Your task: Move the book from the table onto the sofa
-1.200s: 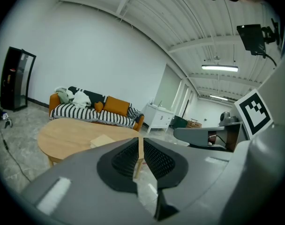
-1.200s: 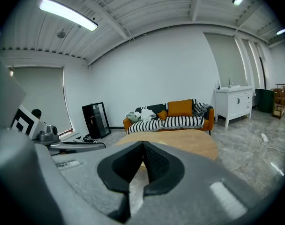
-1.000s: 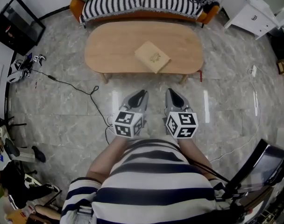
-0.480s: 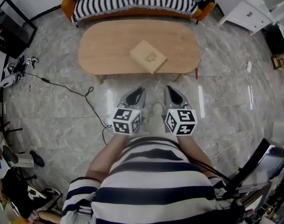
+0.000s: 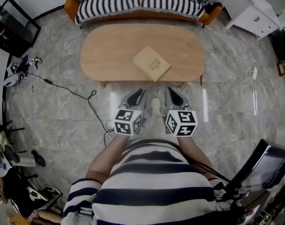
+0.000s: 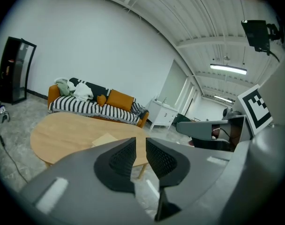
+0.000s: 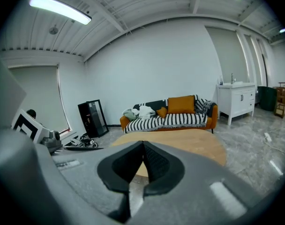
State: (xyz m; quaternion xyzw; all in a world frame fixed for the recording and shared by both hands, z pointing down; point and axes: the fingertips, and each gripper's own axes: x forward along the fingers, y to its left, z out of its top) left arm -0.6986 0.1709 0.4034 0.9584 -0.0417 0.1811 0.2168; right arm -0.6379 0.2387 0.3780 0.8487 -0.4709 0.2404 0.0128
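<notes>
Grey stone floor [image 5: 63,107] lies all round a long wooden table [image 5: 109,50], and we stand at its near side. On the table, close to our edge, lies the book [image 5: 152,63], flat and shut. Behind the table waits the striped sofa [image 5: 133,1].

Our left gripper [image 5: 140,93] hangs just short of the table. Its jaws have just been opening and now stand a little apart, with nothing in them. Our right gripper [image 5: 170,93], beside it, has its jaws pressed together, empty too.

We think the book is thin, stiff and light, with a smooth cover that may slip. Pinching the corner nearest us looks best.

From above we see the whole book. The left gripper view shows only a bit of it past the jaws. The right gripper view shows none.
</notes>
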